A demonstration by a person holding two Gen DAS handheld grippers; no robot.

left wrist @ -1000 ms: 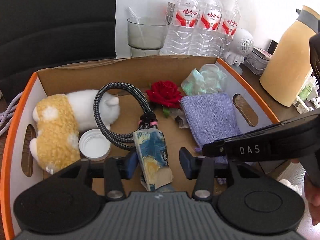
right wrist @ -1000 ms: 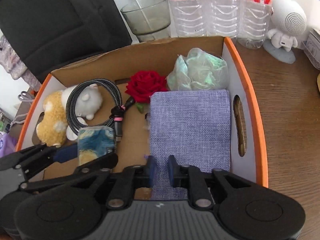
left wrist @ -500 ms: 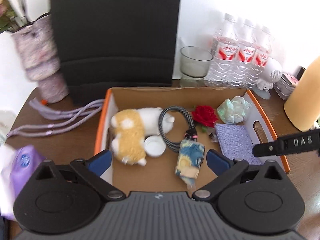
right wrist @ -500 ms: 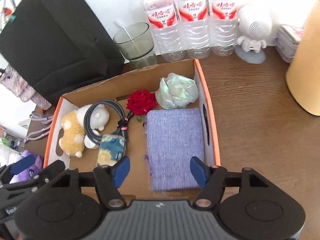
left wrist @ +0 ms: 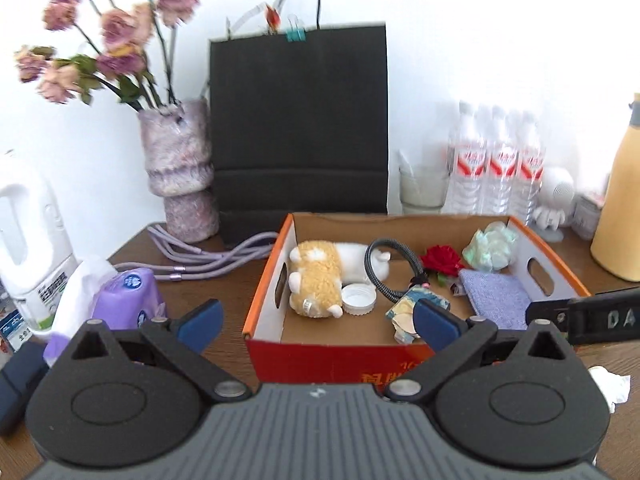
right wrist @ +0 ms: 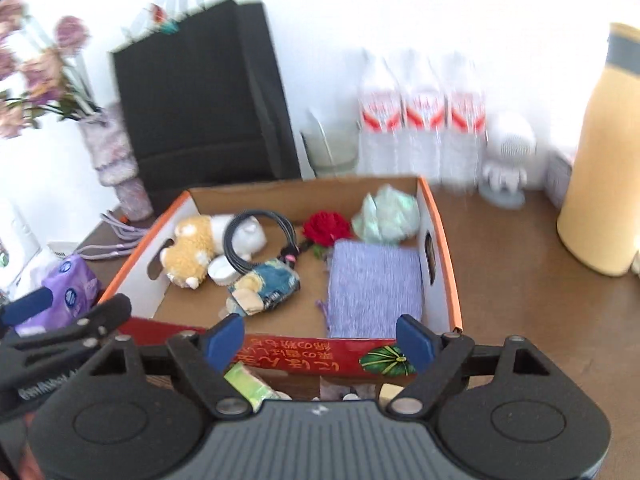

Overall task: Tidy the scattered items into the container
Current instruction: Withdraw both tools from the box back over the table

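Cardboard, orange-rimmed and red on its near wall, makes up the box (left wrist: 267,280) that sits on the brown tabletop (left wrist: 224,276) in the left wrist view. Inside it lie a plush toy (left wrist: 316,282), a white cap (left wrist: 359,299), a coiled black cable (left wrist: 378,264), a blue and yellow pouch (left wrist: 402,312), a red rose (left wrist: 441,259), a pale green scrunchie (left wrist: 491,250) and a folded lilac cloth (left wrist: 494,298). Only this view shows all of the dried flowers (left wrist: 108,36) in their vase (left wrist: 178,172), the white jug (left wrist: 30,240) at the left edge, and a crumpled white tissue (left wrist: 610,386) on the tabletop at the right. A purple tissue pack (left wrist: 124,296) lies left of the box, lilac cords (left wrist: 208,262) beyond it. The left hand-held gripper (left wrist: 318,322) stands released at its widest, empty, with the box's near wall between its blue pads.

The right wrist view looks more steeply into the box (right wrist: 440,248), so the whole lilac cloth (right wrist: 376,288) shows beside the pouch (right wrist: 266,284). Only here a green packet (right wrist: 246,386) appears on the tabletop in front of the red wall. The right hand-held gripper (right wrist: 318,342) is empty, its jaws opening, touching nothing. The left hand-held gripper's finger (right wrist: 28,304) juts in at the lower left.
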